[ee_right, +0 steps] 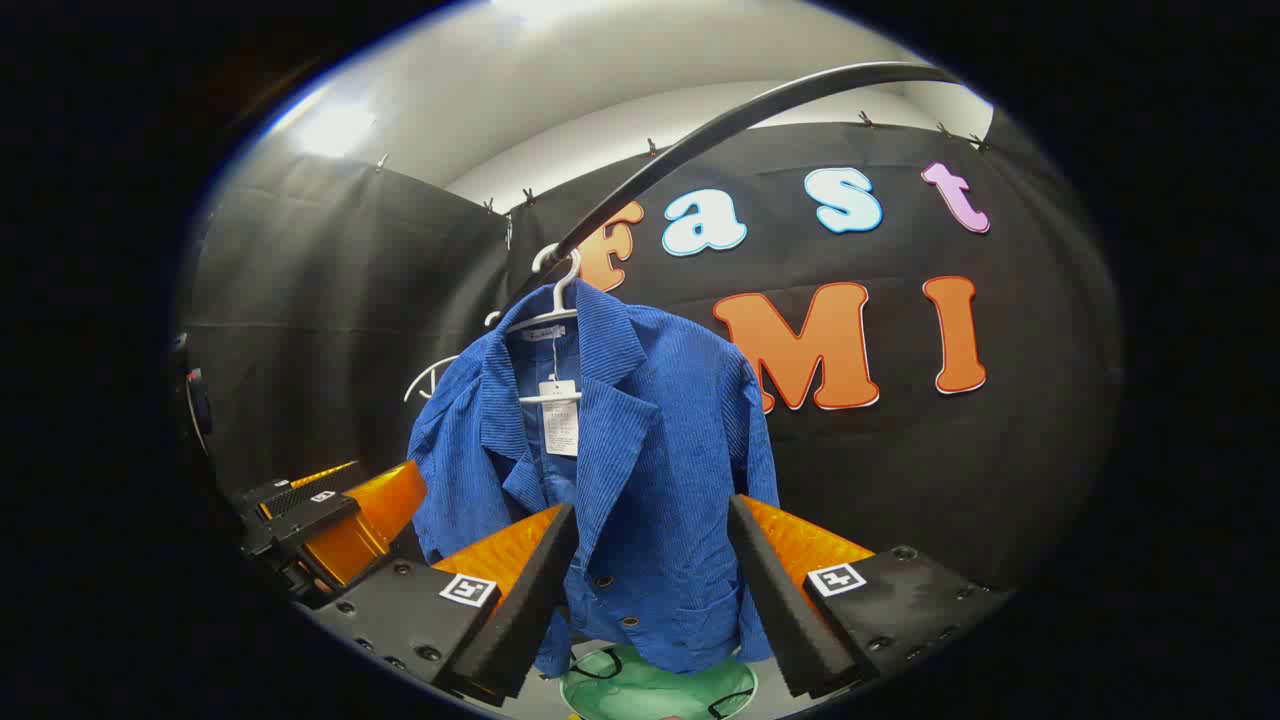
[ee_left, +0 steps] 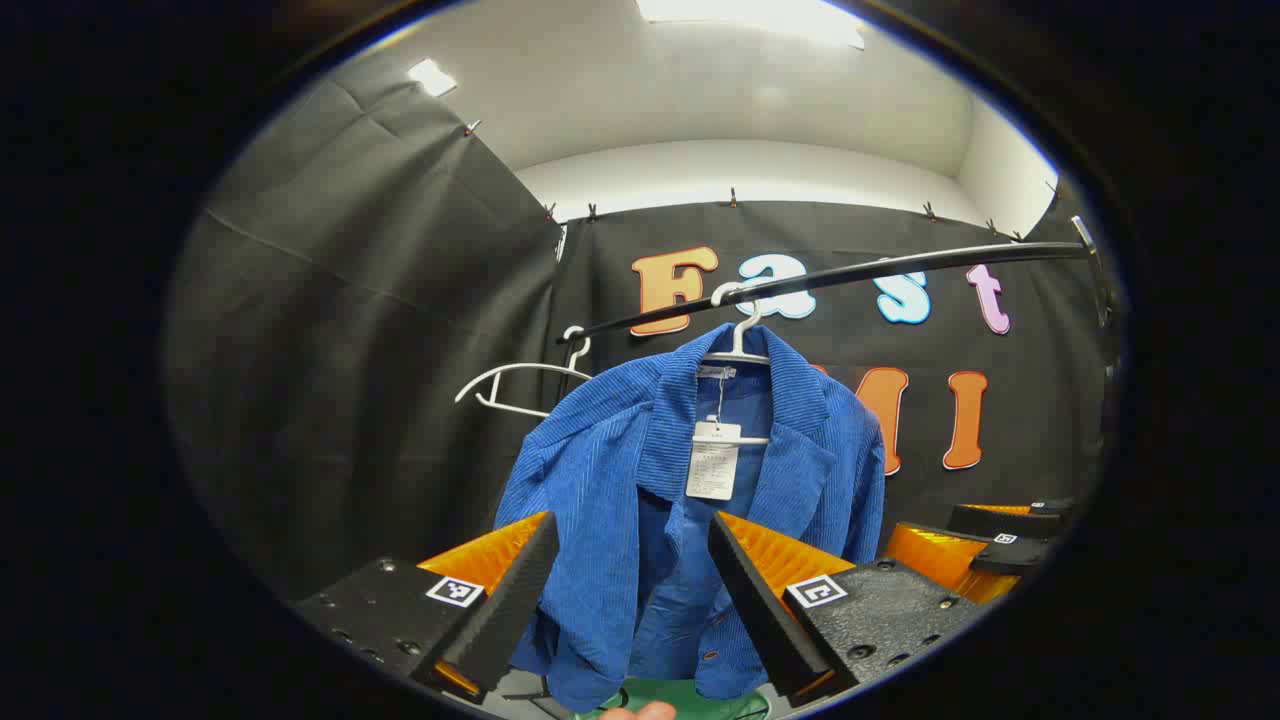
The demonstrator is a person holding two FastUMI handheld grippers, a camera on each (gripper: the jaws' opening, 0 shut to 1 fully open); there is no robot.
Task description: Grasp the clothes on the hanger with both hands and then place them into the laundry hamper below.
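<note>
Blue jacket [ee_left: 690, 510] on white hanger [ee_left: 738, 335], rail [ee_left: 830, 275]. Left gripper [ee_left: 630, 590], right gripper [ee_right: 648, 590]: fingers apart, short of jacket. Green hamper [ee_right: 655, 690] below.

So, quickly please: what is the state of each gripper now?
Left gripper: open, holding nothing, aimed at the blue jacket.
Right gripper: open, holding nothing, also before the jacket.

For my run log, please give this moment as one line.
phase: approach | left tongs: open | right tongs: open | blue jacket: on white hanger | green hamper: below
</note>
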